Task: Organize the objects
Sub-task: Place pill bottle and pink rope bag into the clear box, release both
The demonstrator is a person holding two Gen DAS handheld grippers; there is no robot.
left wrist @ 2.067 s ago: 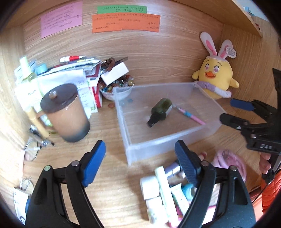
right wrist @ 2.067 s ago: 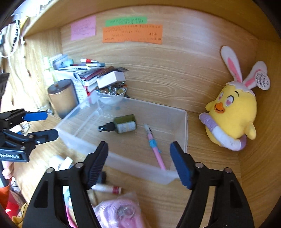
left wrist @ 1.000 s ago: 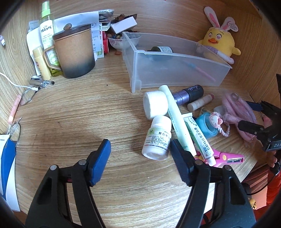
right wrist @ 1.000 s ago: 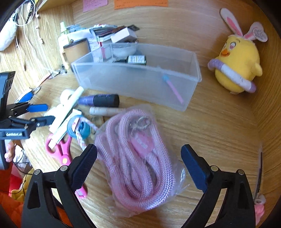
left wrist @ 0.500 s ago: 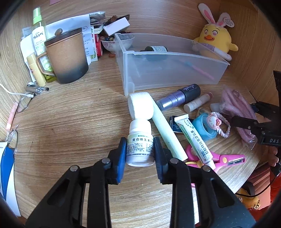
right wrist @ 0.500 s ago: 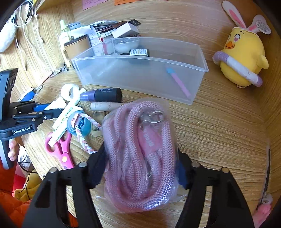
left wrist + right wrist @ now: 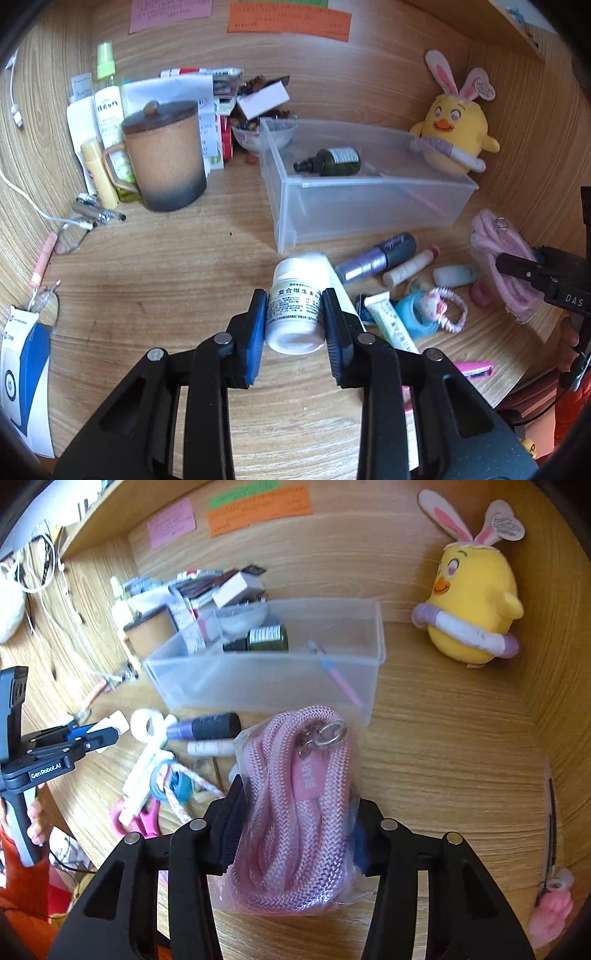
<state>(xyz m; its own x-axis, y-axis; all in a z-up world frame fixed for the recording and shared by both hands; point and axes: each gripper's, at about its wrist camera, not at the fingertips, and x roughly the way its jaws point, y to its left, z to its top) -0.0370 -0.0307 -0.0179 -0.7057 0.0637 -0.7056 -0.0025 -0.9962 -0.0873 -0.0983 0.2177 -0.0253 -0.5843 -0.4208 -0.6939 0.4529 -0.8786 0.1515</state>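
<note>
My left gripper (image 7: pixel 294 295) is shut on a white pill bottle (image 7: pixel 301 273), held just above the wooden desk. In the right wrist view my right gripper (image 7: pixel 295 797) has its jaws closing on a clear bag of coiled pink rope (image 7: pixel 295 746), and the pads press its sides. A clear plastic bin (image 7: pixel 369 218) stands behind, with a dark green bottle (image 7: pixel 328 162) and a pink pen (image 7: pixel 345 685) inside. Loose on the desk lie a purple tube (image 7: pixel 380 254), a lip balm (image 7: pixel 410 266), a white tube (image 7: pixel 388 321), a blue ring with a hair tie (image 7: pixel 417 314) and pink scissors (image 7: pixel 140 819).
A brown lidded mug (image 7: pixel 162 155), a spray bottle (image 7: pixel 107 96) and a pile of papers and boxes (image 7: pixel 207 96) crowd the back left. A yellow plush chick (image 7: pixel 458 136) sits at the back right. Glasses and a white cable (image 7: pixel 70 236) lie at the left.
The left jaws closed on the white bottle and raised it off the desk. The right jaws closed in around the bagged pink rope and lifted with it.
</note>
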